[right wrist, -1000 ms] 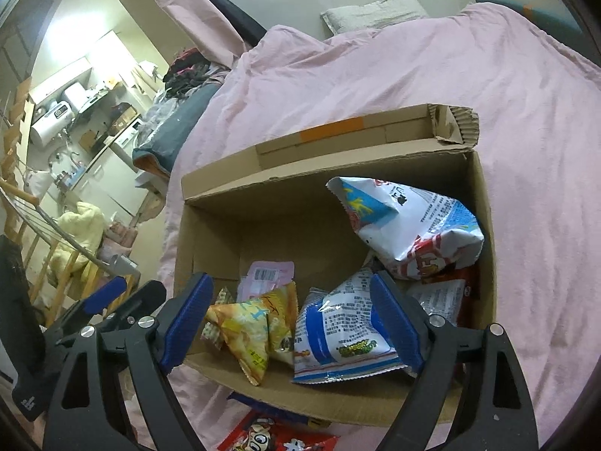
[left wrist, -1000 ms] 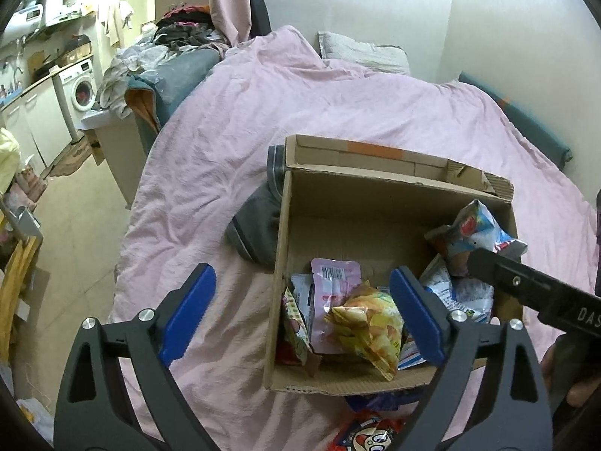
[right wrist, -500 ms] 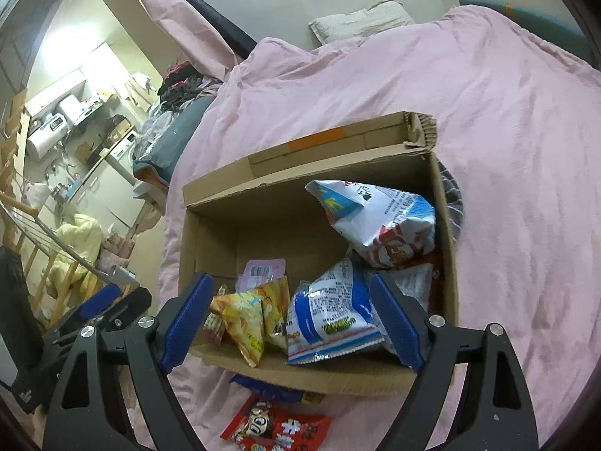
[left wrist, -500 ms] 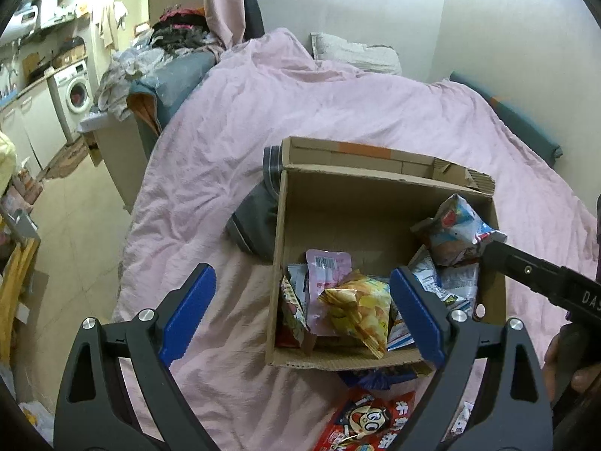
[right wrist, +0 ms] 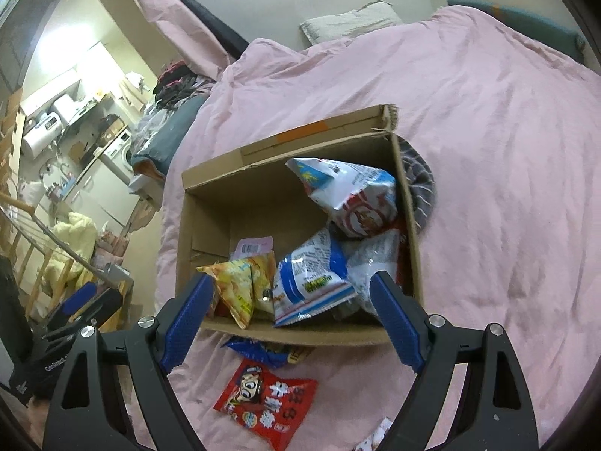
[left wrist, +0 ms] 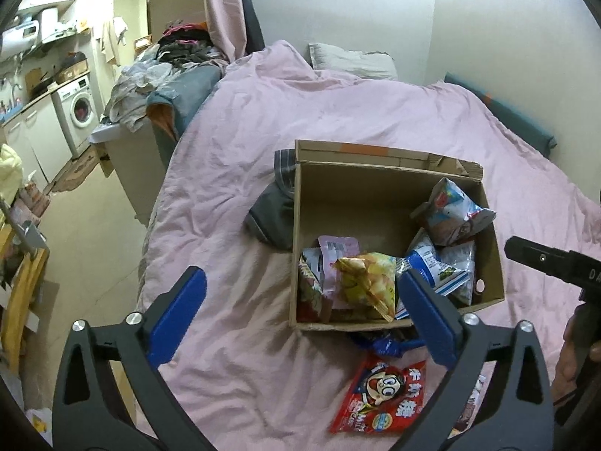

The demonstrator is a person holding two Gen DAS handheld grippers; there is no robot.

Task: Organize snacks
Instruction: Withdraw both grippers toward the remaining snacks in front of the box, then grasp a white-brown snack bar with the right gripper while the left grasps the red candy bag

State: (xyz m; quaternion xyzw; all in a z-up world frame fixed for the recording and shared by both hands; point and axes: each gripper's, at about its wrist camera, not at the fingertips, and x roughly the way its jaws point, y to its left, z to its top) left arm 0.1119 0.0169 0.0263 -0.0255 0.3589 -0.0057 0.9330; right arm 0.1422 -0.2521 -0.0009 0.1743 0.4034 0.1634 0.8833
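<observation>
Dim, soft-focus fisheye views — brighter kitchen glow left.

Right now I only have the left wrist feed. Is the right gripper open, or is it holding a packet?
Observer: Open. In the right wrist view the right gripper has nothing between its pads. It hovers over the near wall of the cardboard box.
Operator: Anything on the box's right side? I see only bedcover there.
Observer: Yes, a grey striped cloth sticks out at the box's far right corner.
Operator: The blue packet in front of the box is half hidden for me. Is it free?
Observer: Probably not. The blue packet looks to run under the box's near wall at its far edge.
</observation>
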